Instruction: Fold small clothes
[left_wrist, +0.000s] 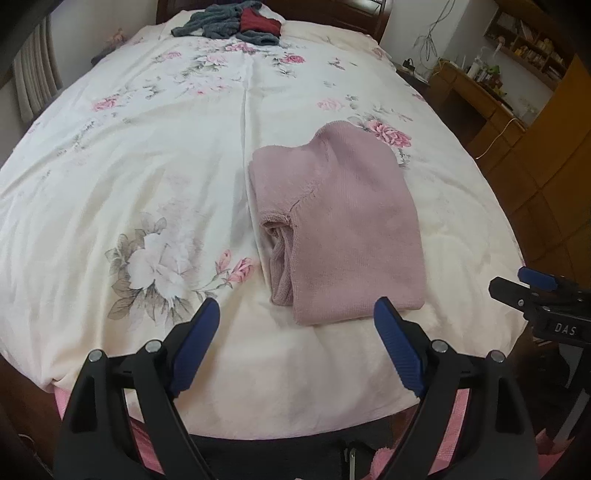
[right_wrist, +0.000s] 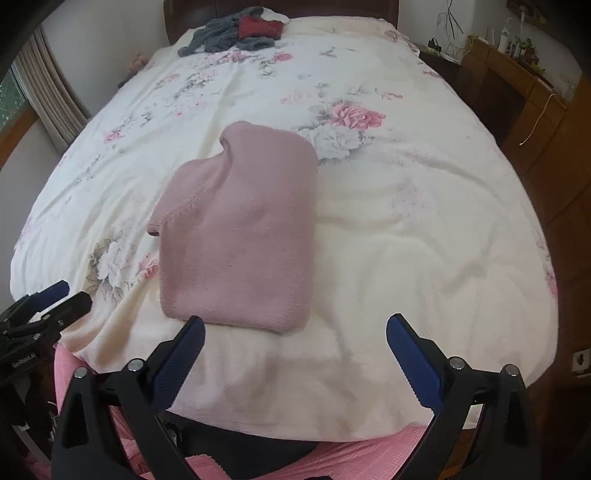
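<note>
A dusty-pink knit garment (left_wrist: 340, 221) (right_wrist: 240, 236) lies folded into a compact rectangle on the floral bedspread (left_wrist: 129, 177) (right_wrist: 406, 221), near the bed's front edge. My left gripper (left_wrist: 297, 314) hovers open just short of its near edge, nothing between the blue pads. My right gripper (right_wrist: 295, 330) is open too, held just in front of the garment's near edge and not touching it. Each gripper shows at the edge of the other's view: the right gripper (left_wrist: 532, 284) at far right, the left gripper (right_wrist: 55, 295) at far left.
A heap of grey and dark red clothes (left_wrist: 232, 22) (right_wrist: 240, 33) lies at the head of the bed. A wooden desk (left_wrist: 476, 92) (right_wrist: 517, 81) with bottles and clutter stands to the right. Curtains (left_wrist: 33, 77) hang at the left. Pink fabric (right_wrist: 369, 454) shows below the bed's front edge.
</note>
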